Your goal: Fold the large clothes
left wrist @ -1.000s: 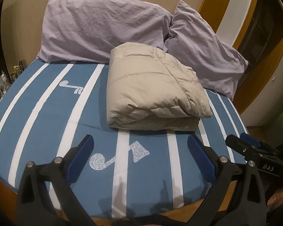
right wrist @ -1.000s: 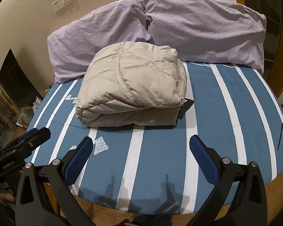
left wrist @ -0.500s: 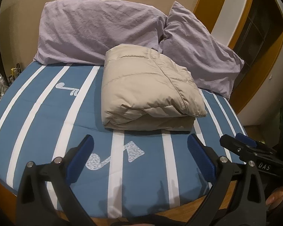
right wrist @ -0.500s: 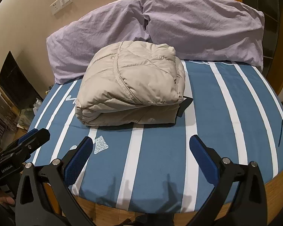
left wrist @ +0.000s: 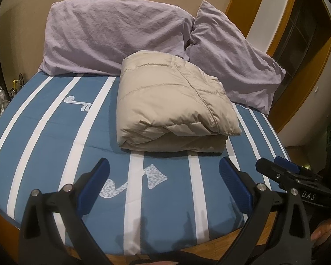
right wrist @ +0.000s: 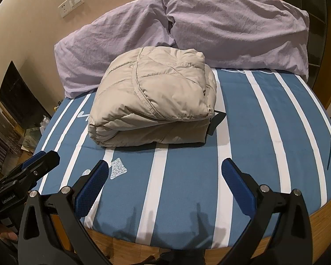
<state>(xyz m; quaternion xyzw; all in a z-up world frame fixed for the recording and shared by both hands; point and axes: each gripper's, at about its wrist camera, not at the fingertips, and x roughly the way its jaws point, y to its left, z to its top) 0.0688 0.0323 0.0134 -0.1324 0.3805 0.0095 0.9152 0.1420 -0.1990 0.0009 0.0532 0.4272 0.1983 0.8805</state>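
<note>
Puffy beige jacket (left wrist: 174, 103) lies folded into a thick bundle in the middle of the bed (left wrist: 44, 137), on the blue sheet with white stripes. A bit of black (right wrist: 216, 121) pokes out at its right side. Just behind it two purple pillows (right wrist: 231, 26) lean on the wall. The left gripper (left wrist: 164, 181) and the right gripper (right wrist: 165, 182) hang over the near edge of the bed, both with fingers wide apart, holding nothing, well away from the jacket.
</note>
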